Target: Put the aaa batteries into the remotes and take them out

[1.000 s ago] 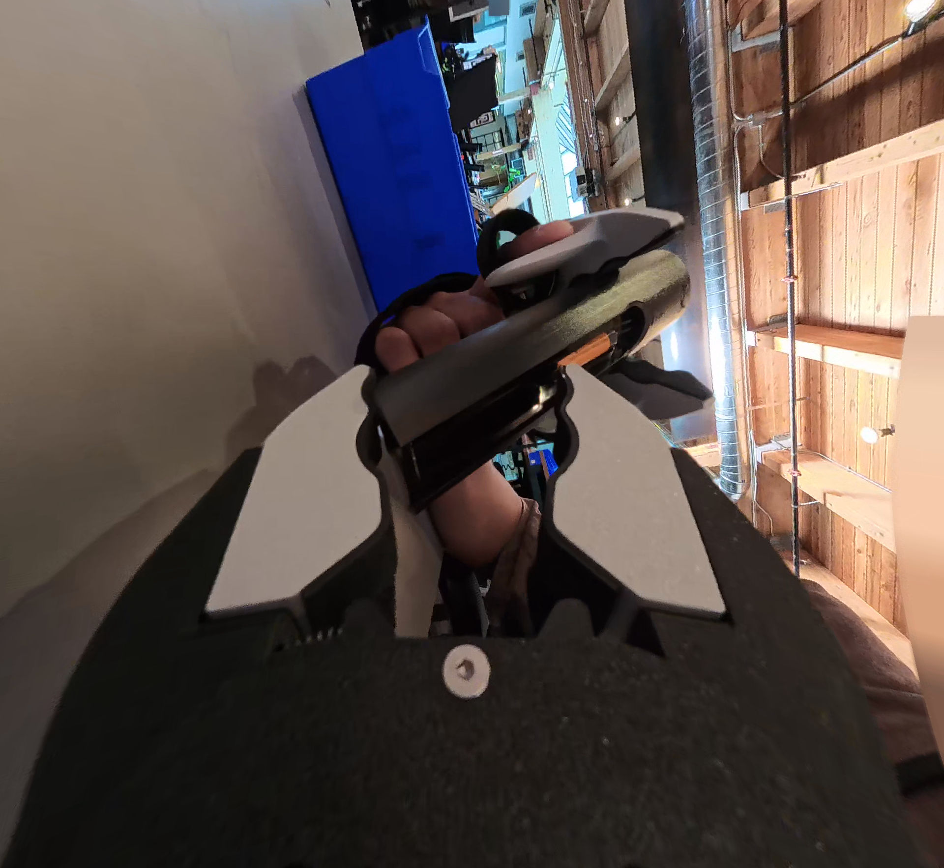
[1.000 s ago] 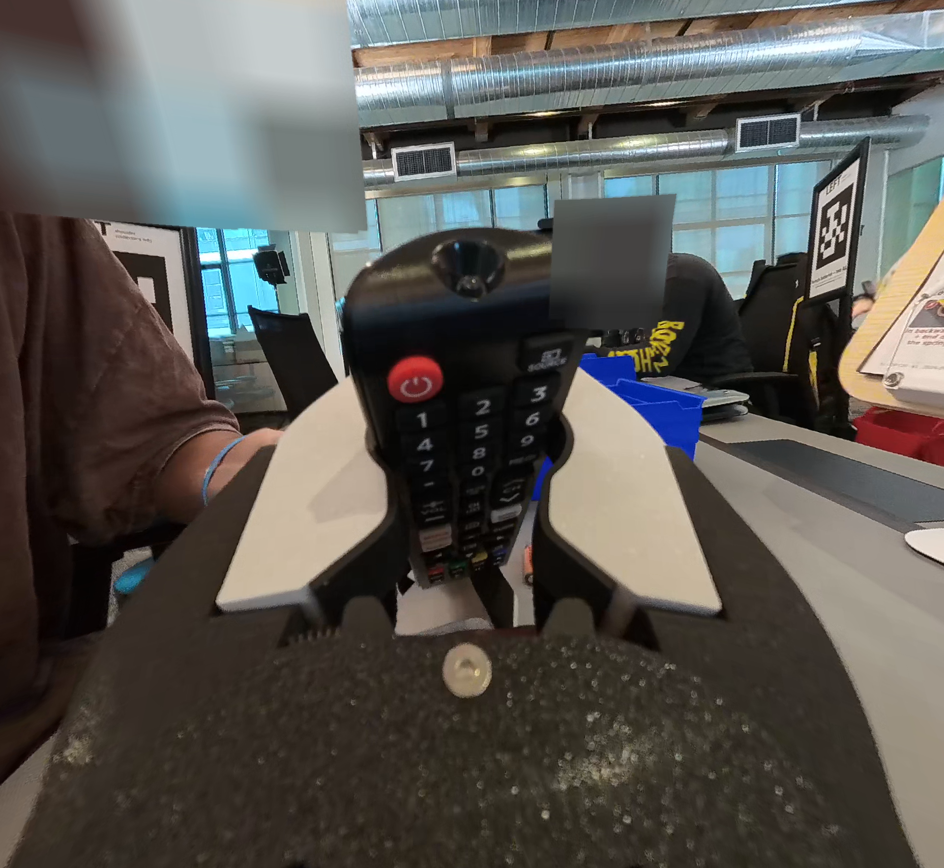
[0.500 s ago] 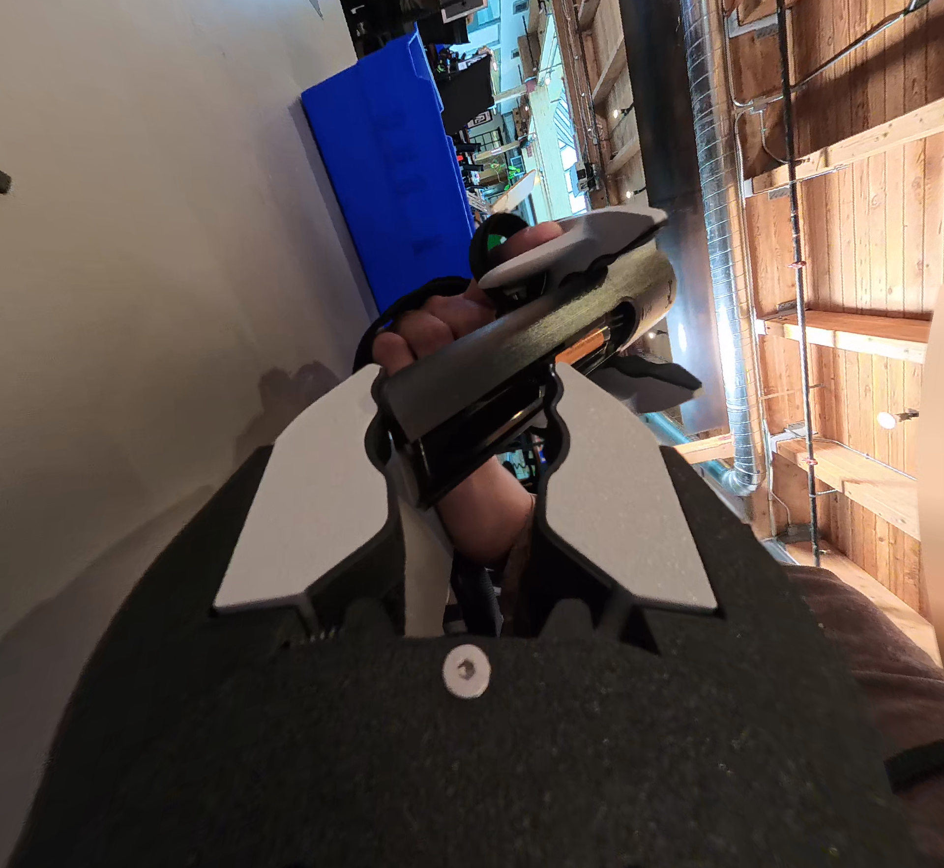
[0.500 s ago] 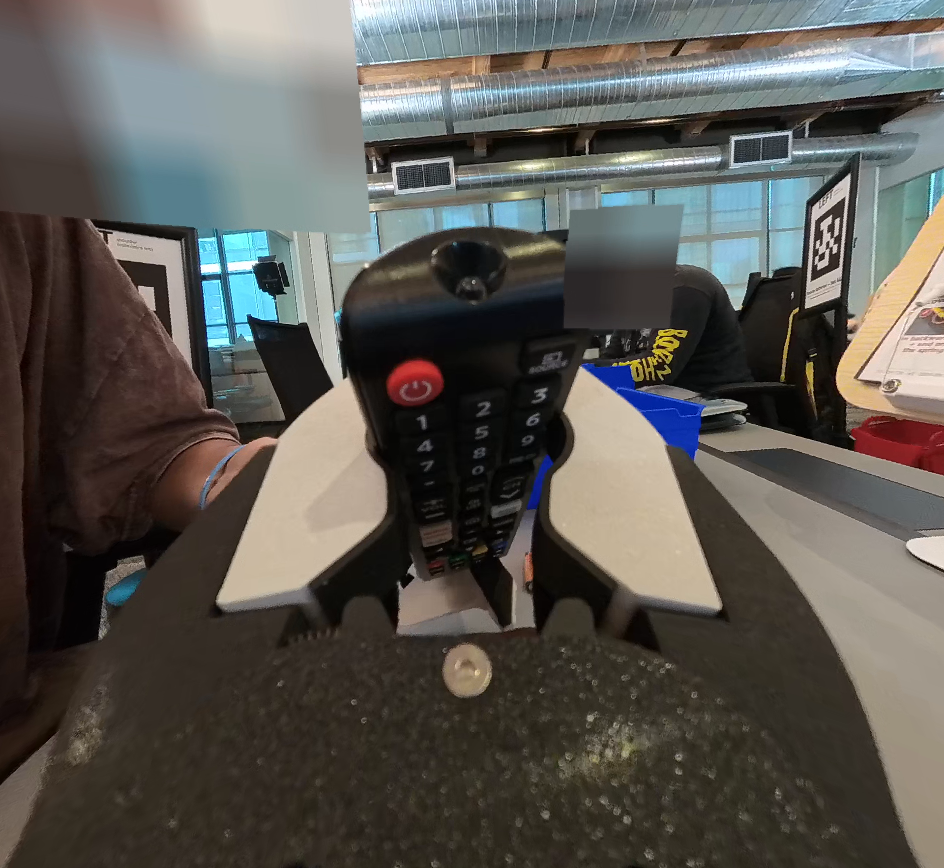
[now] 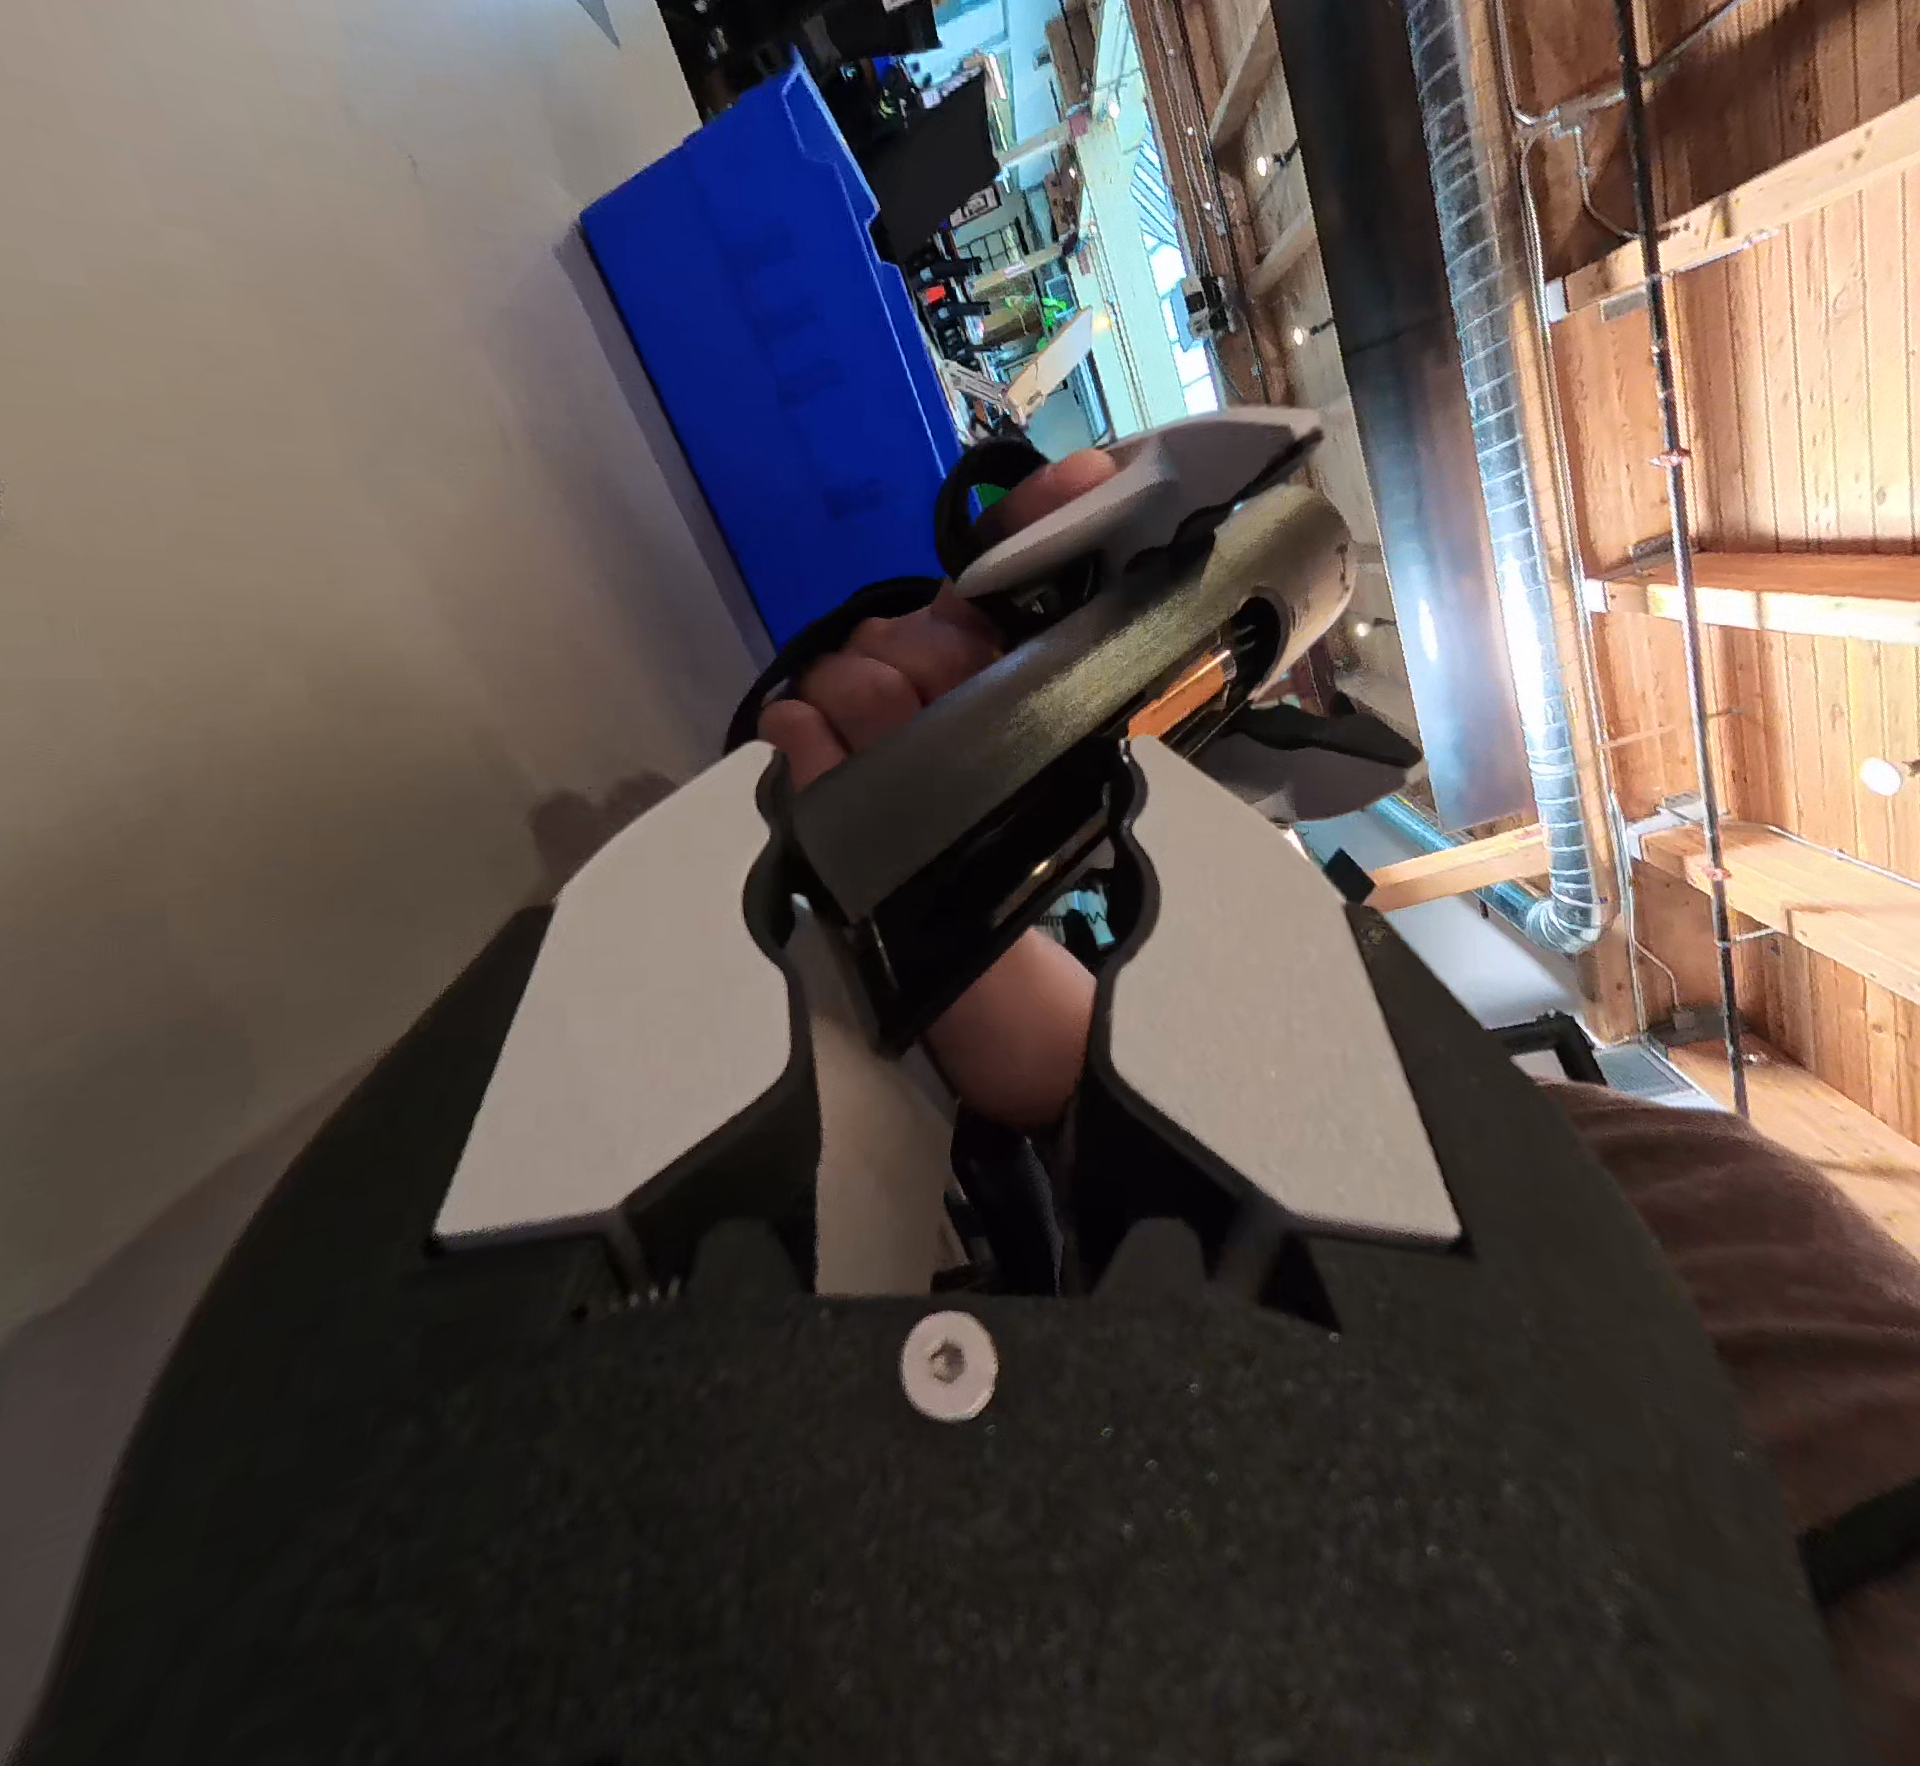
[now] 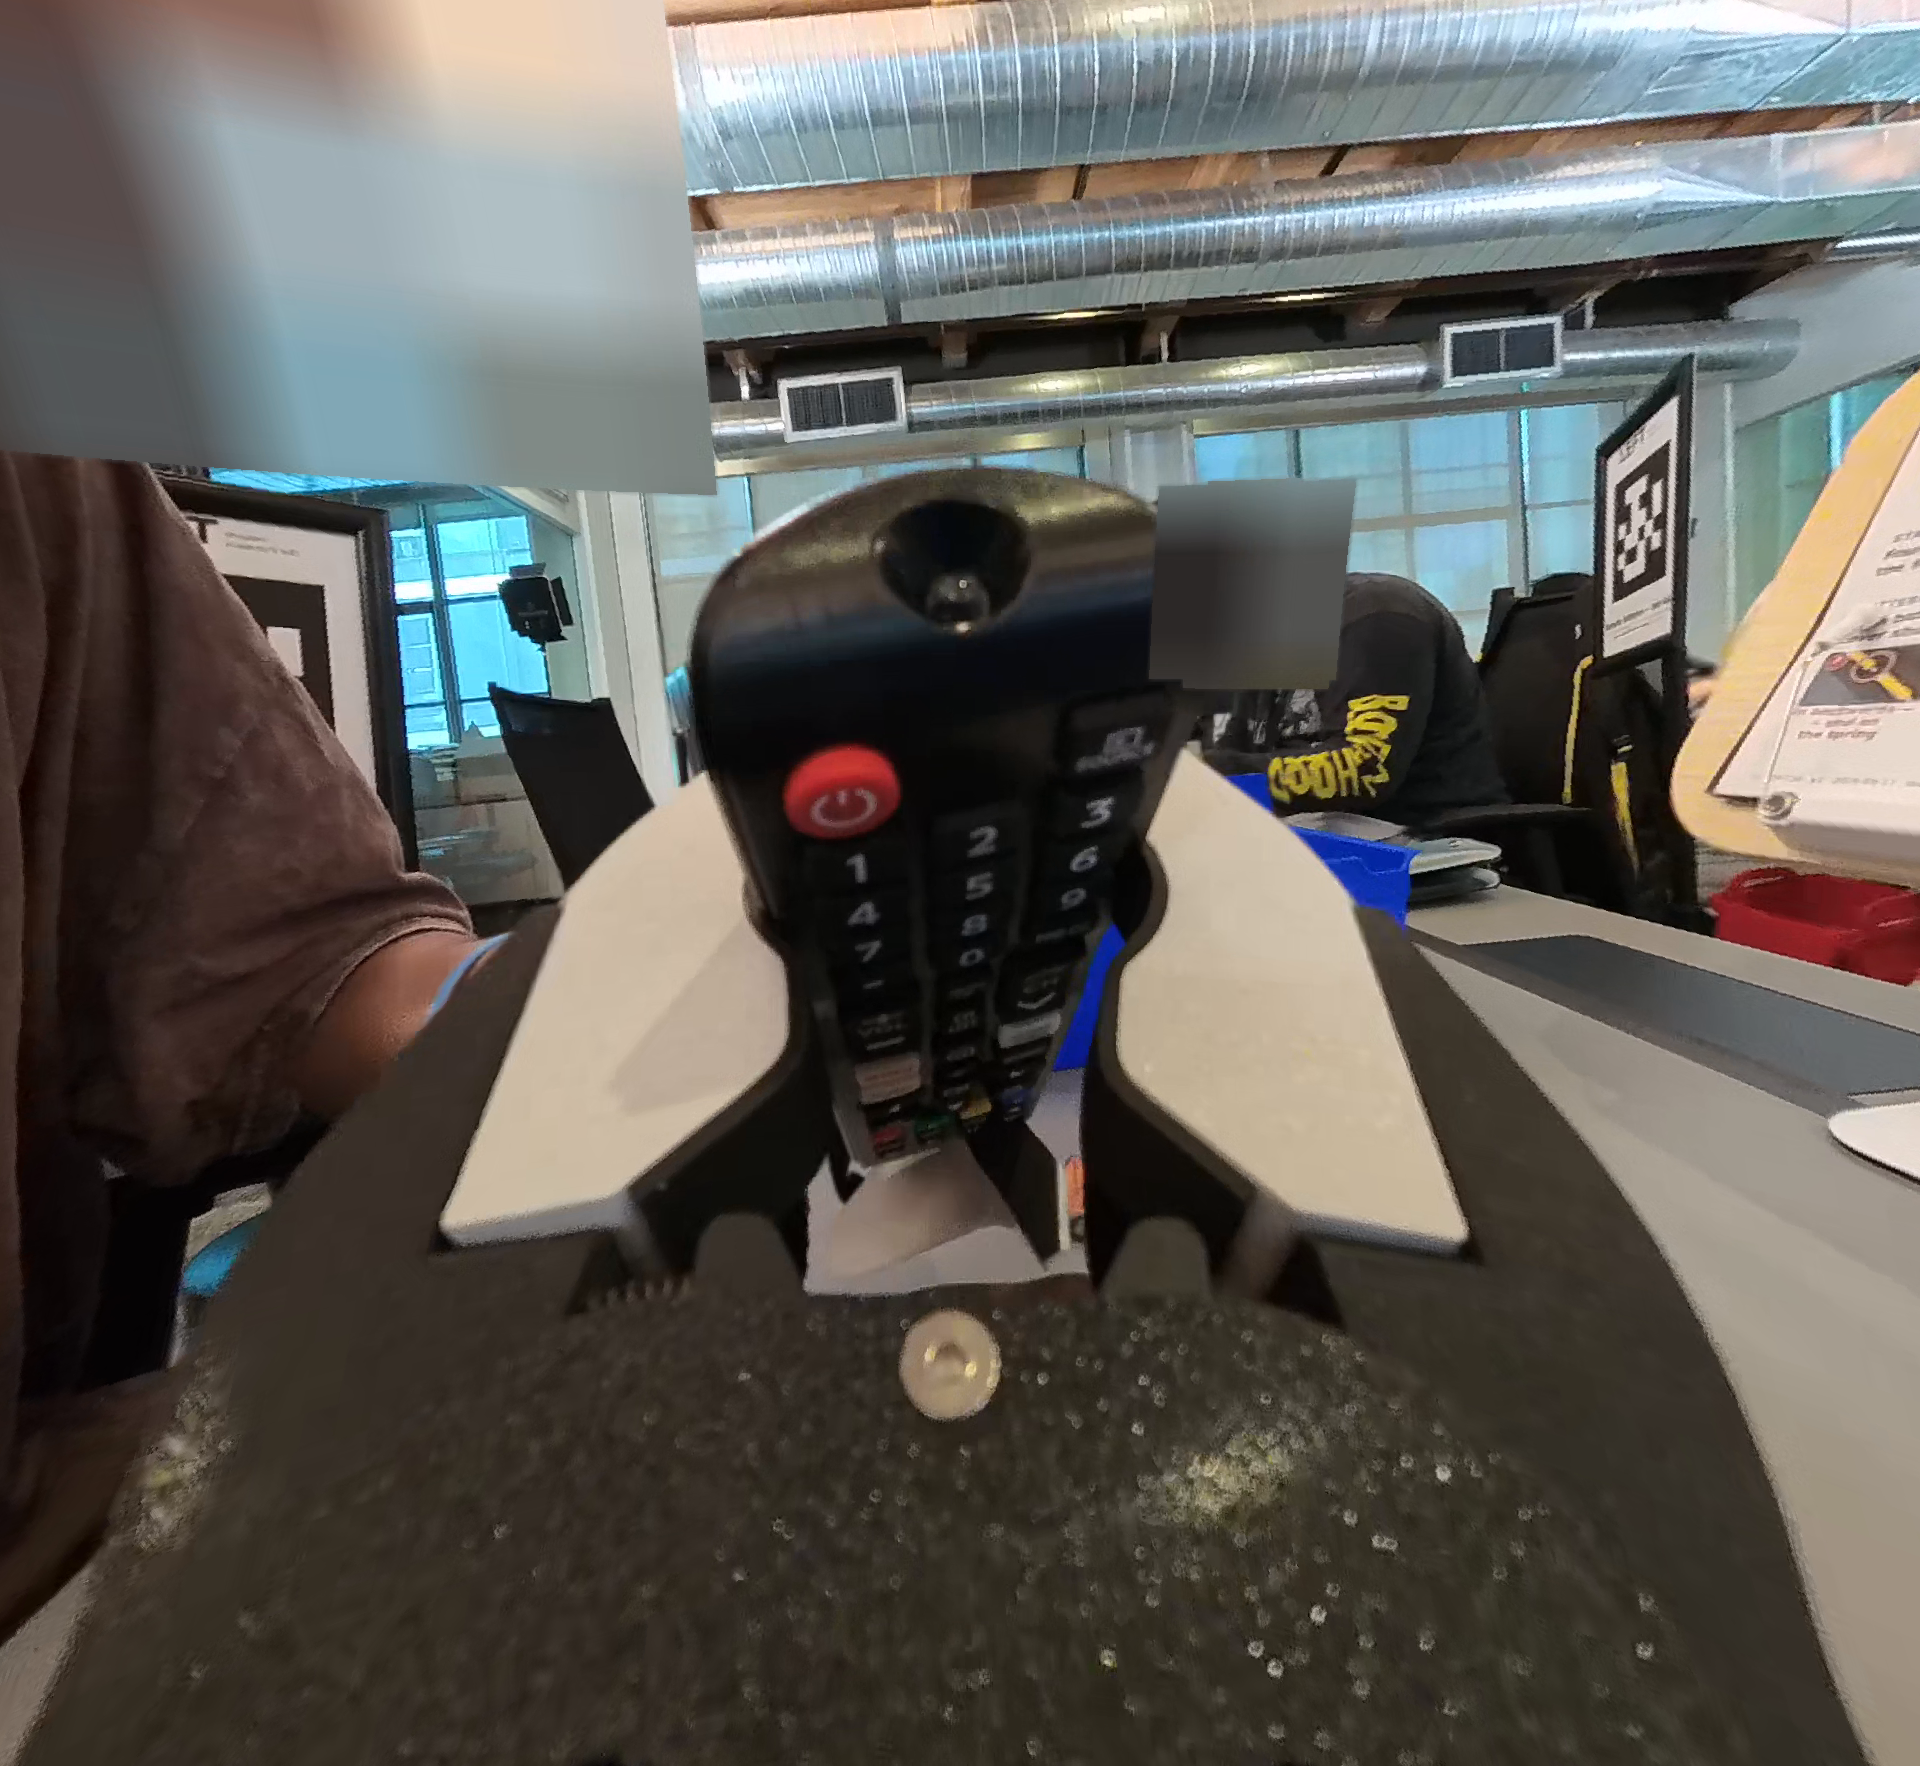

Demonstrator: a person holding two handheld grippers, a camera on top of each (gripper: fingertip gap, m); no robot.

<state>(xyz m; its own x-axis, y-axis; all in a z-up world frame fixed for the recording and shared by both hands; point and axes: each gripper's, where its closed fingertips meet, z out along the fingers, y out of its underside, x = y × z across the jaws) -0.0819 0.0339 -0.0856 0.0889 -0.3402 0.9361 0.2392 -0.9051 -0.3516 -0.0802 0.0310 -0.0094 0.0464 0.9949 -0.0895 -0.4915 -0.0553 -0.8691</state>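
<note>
Remote (image 6: pixel 935 781) now nearer, between right hand-held gripper (image 6: pixel 951 895) fingers.

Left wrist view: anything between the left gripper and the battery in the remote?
Yes. The black back of the remote covers most of the battery; only an orange sliver shows. The left gripper grips its near end.

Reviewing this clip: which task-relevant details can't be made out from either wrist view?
- Battery count: left wrist view shows the remote from behind; only an orange sliver shows in its open compartment.
- Remote's lower buttons: right wrist view, remote blurred, its lower end between the jaws.
- Battery cover: not seen in either view.
- Spare batteries: only a small orange object behind the jaws, unclear.
</note>
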